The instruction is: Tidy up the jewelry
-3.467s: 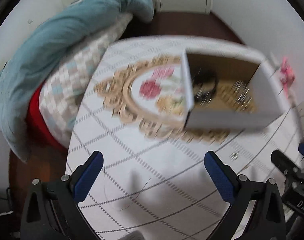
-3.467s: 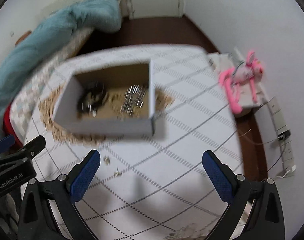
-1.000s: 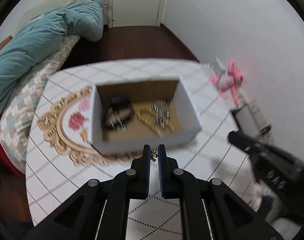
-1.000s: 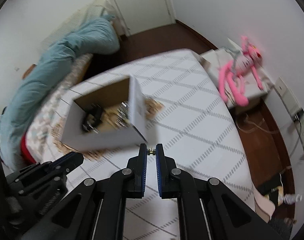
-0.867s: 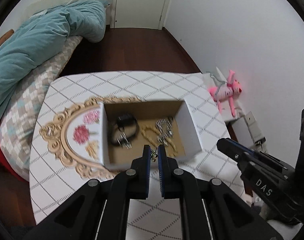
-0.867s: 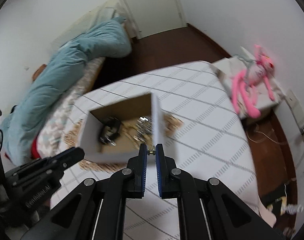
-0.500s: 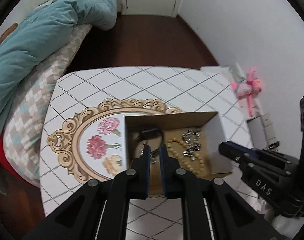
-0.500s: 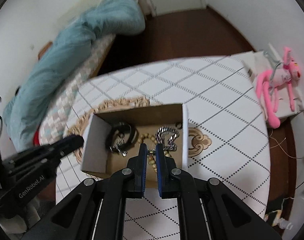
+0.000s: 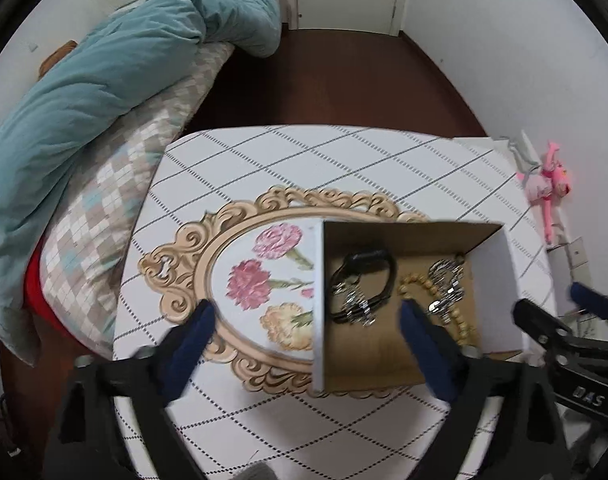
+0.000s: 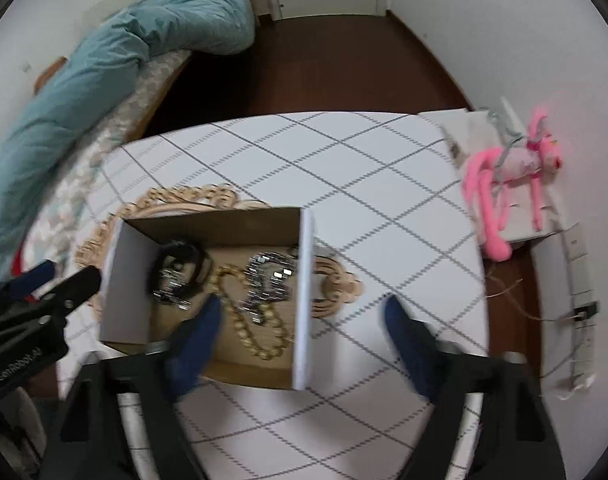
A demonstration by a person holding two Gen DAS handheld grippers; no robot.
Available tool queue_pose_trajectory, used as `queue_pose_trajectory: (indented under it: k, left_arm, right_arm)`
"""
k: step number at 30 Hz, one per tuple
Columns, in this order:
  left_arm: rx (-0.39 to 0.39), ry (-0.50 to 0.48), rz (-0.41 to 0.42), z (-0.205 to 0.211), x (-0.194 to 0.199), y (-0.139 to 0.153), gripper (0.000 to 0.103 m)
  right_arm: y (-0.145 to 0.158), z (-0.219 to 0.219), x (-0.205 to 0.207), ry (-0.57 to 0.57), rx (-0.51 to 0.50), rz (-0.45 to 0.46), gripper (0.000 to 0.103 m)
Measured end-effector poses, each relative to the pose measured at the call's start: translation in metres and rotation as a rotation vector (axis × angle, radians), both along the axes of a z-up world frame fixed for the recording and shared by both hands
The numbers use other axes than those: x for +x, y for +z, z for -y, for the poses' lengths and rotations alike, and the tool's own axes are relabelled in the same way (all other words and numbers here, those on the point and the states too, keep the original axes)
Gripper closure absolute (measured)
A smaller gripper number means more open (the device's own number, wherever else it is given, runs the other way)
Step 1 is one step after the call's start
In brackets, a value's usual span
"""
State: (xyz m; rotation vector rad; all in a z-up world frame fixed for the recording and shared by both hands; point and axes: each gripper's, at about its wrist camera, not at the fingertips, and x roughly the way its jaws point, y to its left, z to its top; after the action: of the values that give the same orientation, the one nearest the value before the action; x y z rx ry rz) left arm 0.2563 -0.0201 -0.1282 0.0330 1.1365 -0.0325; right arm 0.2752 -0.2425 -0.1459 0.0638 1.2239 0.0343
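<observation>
Now: left gripper (image 9: 306, 320) jaws just sprung wide, nothing between | right gripper (image 10: 299, 310) same, spread, empty | both above cardboard box (image 9: 319, 300) on table (image 9: 304, 160) | inside: black bracelet (image 9: 364, 284), bead strand (image 10: 255, 328), silver chain (image 10: 269, 280)

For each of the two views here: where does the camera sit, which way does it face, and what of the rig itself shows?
Left wrist: on the left gripper, facing steeply down at the box on the table; its open jaws and the right gripper at the right edge show.
Right wrist: on the right gripper, facing steeply down; its open jaws and the left gripper at the left edge show.
Shared: box, beaded bracelet, pink toy.
</observation>
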Motion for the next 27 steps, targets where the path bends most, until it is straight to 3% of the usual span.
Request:
queue_pose_trajectory:
  k: [5, 14, 20, 27]
  left_arm:
    - [0.058, 0.006, 0.003, 0.000, -0.013, -0.016, 0.000]
    - [0.040, 0.019, -0.004, 0.001, -0.034, -0.015, 0.000]
    - [0.018, 0.011, 0.059, 0.000, -0.065, 0.016, 0.000]
    - [0.004, 0.013, 0.180, -0.005, -0.113, 0.074, 0.000]
  right_arm:
    - [-0.008, 0.002, -0.014, -0.011, -0.062, -0.004, 0.000]
    - [-0.008, 0.008, -0.036, -0.043, -0.074, 0.009, 0.000]
    - [0.018, 0.009, -0.066, -0.062, -0.068, 0.055, 0.000]
    - [0.081, 0.011, -0.120, -0.094, -0.075, 0.181, 0.000]
